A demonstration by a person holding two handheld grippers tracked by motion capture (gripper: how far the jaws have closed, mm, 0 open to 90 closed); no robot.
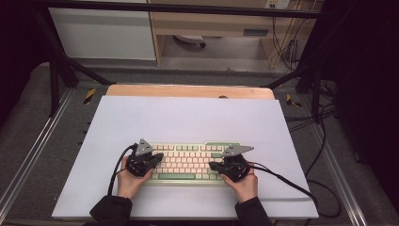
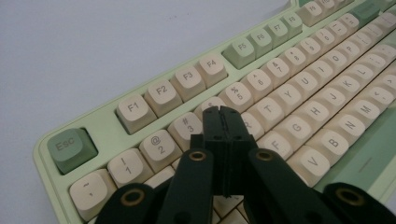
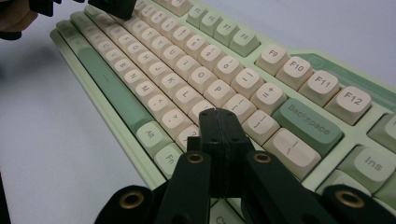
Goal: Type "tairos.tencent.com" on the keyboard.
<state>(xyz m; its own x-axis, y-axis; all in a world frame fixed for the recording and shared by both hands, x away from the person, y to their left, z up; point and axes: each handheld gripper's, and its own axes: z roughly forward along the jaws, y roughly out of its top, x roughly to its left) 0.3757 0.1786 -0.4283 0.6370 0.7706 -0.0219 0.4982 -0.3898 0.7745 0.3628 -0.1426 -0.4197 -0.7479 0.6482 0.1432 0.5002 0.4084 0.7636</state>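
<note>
The keyboard (image 1: 188, 162) lies flat on the near half of the white sheet (image 1: 188, 117) that covers the counter (image 1: 188, 91), long side across, between the person's two hands. It has a pale green case, cream keycaps and green accent keys: Esc (image 2: 71, 148) at one end, Backspace (image 3: 306, 125) near the other, and a long green space bar (image 1: 176, 176) on the near row.

The left tongs (image 1: 157, 158) hang over the keyboard's left end, angled inward. In the left gripper view the jaws are pressed flat together with nothing between them, and their tip (image 2: 225, 113) sits just above the number row, near the 3 and 4 keys; whether it touches a key I cannot tell.

The right tongs (image 1: 212, 165) are over the right end, also pointing inward. In the right gripper view the jaws are closed tight and empty, with the tip (image 3: 219, 115) above the keys just past P and L, short of Backspace.

Each hand grips its tool from the near edge, dark sleeves (image 1: 110, 209) at the wrists, and a black cable (image 1: 287, 183) trails off to the right across the sheet
</note>
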